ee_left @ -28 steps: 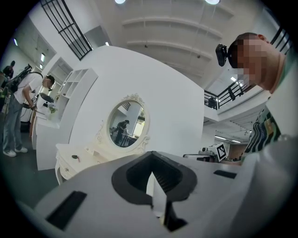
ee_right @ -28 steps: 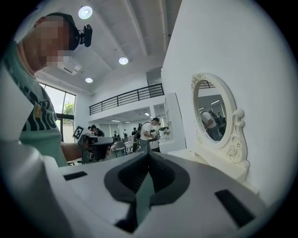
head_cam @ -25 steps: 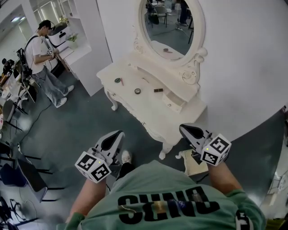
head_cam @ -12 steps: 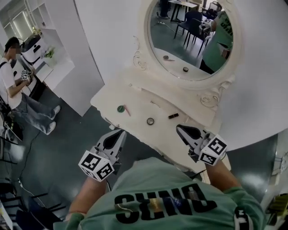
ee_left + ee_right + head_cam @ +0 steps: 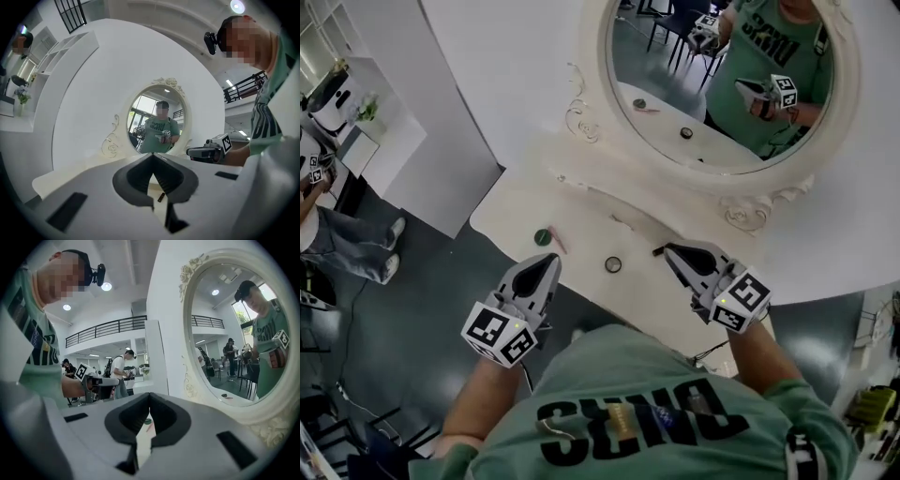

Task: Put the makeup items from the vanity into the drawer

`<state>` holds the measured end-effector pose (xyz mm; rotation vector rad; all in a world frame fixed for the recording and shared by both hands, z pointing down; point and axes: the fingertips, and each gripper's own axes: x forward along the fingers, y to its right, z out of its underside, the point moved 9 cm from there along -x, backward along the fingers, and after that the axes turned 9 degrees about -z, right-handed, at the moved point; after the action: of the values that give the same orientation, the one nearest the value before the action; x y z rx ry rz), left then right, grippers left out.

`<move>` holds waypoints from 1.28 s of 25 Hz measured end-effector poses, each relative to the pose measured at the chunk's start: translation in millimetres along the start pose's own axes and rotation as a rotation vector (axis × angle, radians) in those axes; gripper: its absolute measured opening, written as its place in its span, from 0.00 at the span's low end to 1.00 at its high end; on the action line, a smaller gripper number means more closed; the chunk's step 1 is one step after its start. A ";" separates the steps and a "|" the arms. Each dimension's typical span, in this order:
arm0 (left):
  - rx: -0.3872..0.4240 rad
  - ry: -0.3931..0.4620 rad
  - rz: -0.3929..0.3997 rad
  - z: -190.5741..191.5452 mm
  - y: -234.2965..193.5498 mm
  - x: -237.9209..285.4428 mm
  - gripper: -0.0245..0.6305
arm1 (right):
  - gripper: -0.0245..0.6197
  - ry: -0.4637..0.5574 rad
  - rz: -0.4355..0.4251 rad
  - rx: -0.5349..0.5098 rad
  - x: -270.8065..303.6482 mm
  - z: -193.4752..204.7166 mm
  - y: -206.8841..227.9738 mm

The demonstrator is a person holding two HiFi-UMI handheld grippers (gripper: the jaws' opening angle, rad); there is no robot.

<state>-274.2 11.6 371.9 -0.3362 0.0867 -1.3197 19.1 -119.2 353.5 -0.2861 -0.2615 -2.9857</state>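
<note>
Task looks barely begun, as far as I can judge; four makeup items lie on the vanity (image 5: 521, 208) top, none lifted, and no open drawer shows in any view, so opening it plus every pick-and-drop is left to do.

Items, L to R in head view: green round pot (image 5: 543, 237) w/ a pink stick (image 5: 558, 245) just beside it; round compact (image 5: 613, 265) near the front edge, mid-top; small dark tube (image 5: 657, 250) further R, below the oval mirror (image 5: 722, 103).

Left gripper (image 5: 551, 261): jaws closed tip to tip, nothing between them; it hovers at the vanity's front edge, just beside the green pot and stick, compact a little to its R; its own view aims across the top toward the dark tube.

Right gripper (image 5: 667, 249): jaws likewise pressed together and empty; tips just beside the dark tube, whether touching I can't tell; its own view looks past the jaws at the green pot and pink stick across the top.

Both need to spread before any pick.
</note>
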 end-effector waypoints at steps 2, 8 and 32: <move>-0.005 0.004 -0.031 7.5 0.5 10.1 0.05 | 0.05 -0.054 -0.014 -0.014 6.7 6.0 14.9; -0.031 -0.021 -0.097 35.9 -0.4 28.5 0.05 | 0.10 -0.338 -0.078 -0.031 54.0 37.2 62.4; -0.103 -0.094 -0.092 152.8 -42.1 86.7 0.05 | 0.17 -0.951 0.231 -0.140 200.0 214.4 143.3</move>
<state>-253.1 -50.9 540.1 -0.4944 0.0610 -1.3914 -116.9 -242.2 623.3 -1.6029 -0.0847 -2.4130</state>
